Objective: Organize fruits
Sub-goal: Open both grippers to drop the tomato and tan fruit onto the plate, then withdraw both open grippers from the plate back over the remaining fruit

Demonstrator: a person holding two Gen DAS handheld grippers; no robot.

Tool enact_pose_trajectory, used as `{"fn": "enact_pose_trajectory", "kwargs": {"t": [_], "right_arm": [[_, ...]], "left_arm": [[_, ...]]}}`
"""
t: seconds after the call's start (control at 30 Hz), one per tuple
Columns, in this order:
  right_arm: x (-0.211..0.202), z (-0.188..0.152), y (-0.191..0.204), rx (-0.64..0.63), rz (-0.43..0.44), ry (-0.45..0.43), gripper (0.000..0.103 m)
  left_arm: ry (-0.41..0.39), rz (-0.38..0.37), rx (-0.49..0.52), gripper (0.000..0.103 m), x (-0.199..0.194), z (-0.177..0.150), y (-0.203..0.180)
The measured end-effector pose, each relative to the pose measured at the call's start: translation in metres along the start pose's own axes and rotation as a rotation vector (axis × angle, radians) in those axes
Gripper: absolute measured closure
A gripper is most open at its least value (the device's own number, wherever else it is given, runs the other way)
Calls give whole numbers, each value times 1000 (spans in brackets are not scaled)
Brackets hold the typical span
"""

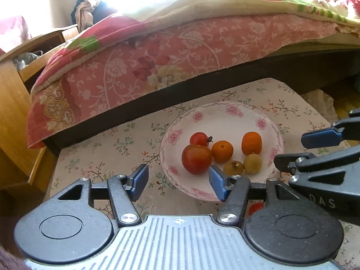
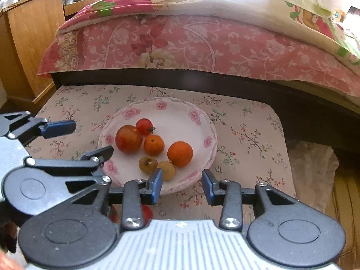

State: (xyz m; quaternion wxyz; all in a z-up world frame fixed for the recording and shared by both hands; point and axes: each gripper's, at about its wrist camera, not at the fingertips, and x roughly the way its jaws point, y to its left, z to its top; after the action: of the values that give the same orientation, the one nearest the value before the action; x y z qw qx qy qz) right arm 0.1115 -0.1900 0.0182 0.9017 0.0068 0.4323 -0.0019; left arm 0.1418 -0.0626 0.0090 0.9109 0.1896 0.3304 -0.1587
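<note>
A white plate with pink flowers point(image 1: 225, 121) point(image 2: 175, 121) stands on a small table. On it lie a large red tomato point(image 1: 196, 159) point(image 2: 128, 138), a small red tomato point(image 1: 199, 139) point(image 2: 144, 126), two oranges point(image 1: 222, 151) point(image 1: 251, 143) and two brownish longans point(image 1: 233, 168) point(image 1: 253, 163). My left gripper point(image 1: 178, 181) point(image 2: 92, 138) hovers open over the plate's near left rim, with nothing between its fingers. My right gripper point(image 2: 182, 183) point(image 1: 290, 149) is open at the near right rim, holding nothing. A red round thing point(image 2: 147, 213) on the table is mostly hidden under the grippers.
The table carries a floral cloth point(image 1: 112, 148) point(image 2: 247, 121). Right behind it runs a bed with a pink floral cover point(image 1: 157, 63) overhanging a dark frame. A wooden cabinet point(image 1: 13, 103) stands at the left. A crumpled plastic bag point(image 2: 312, 162) lies to the right of the table.
</note>
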Motion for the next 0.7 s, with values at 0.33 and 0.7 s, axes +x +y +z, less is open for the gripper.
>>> {"fn": "enact_pose_trajectory", "kwargs": {"t": [0.33, 0.7], "right_arm": [[-17, -32, -3, -11, -27, 61, 61], [-29, -74, -4, -9, -47, 149, 60]], "left_arm": [[22, -30, 16, 35, -25, -22, -10], [69, -90, 36, 33, -47, -49, -29]]}}
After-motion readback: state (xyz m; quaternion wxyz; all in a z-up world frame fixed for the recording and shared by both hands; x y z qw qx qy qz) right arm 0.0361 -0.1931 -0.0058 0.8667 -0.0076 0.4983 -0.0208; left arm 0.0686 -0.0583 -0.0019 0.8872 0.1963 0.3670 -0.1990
